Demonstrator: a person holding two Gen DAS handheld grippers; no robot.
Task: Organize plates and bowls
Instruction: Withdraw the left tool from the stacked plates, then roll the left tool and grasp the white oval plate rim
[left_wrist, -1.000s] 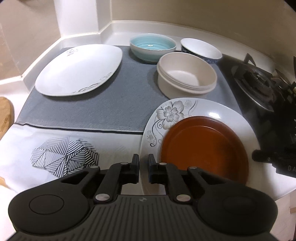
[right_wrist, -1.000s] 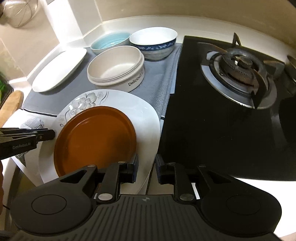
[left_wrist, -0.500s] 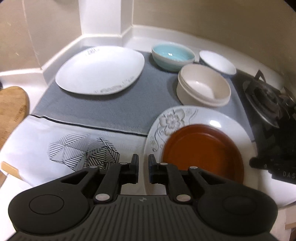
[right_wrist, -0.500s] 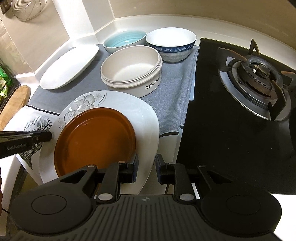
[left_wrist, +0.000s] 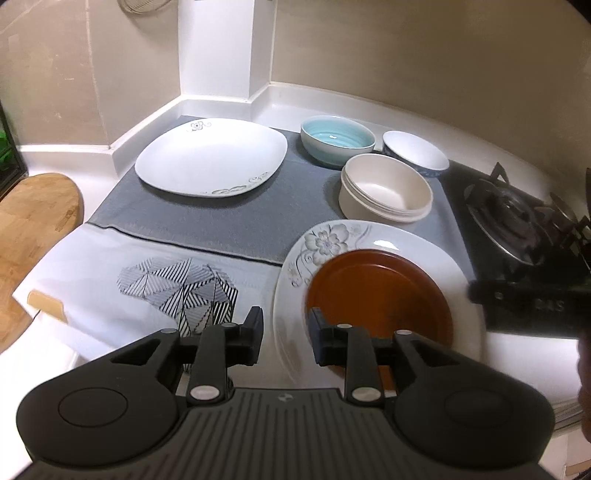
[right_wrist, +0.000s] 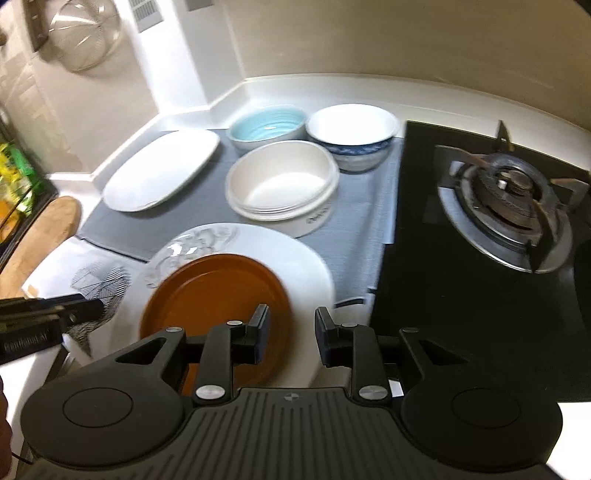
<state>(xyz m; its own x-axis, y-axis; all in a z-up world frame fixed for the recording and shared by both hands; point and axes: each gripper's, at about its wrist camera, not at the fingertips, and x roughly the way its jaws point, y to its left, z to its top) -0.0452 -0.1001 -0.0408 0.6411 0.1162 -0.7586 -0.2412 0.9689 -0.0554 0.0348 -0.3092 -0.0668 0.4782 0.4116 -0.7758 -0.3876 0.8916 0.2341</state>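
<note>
Both my tongs are over the near edge of the white table (left_wrist: 314, 107), pointing down and forward. Nothing is gripped by either.

Left tongs (left_wrist: 284, 334): jaws opening, narrow gap, empty. The left rim of the large white square plate with a grey flower print (left_wrist: 369, 236) shows through the gap below, but the pads are clear of it. The round brown plate (left_wrist: 376, 291) sits on that flowered plate, just right of my left tongs and partly under the right finger.

Right tongs (right_wrist: 291, 336): jaws opening, narrow gap, empty. The right rim of the flowered plate lies below the gap, with the brown plate under the left finger. This view is motion-blurred, so I can't confirm contact.

Ahead of both tongs, on the grey cloth mat (left_wrist: 207, 218):
- stack of cream round bowls (left_wrist: 386, 188), straight ahead, just beyond the flowered plate
- light-blue ribbed bowl (left_wrist: 337, 140), behind the stack
- white bowl with a blue patterned outside (right_wrist: 351, 136), beside the blue one, to the right
- 2nd white square plate with small grey motifs (left_wrist: 212, 157), far left, well apart from the bowls

Right of my right tongs: black glass hob with a gas burner (right_wrist: 506, 199).
Left of my left tongs: white cloth with a black striped geometric print (left_wrist: 177, 288), then a wooden board (left_wrist: 33, 218).
</note>
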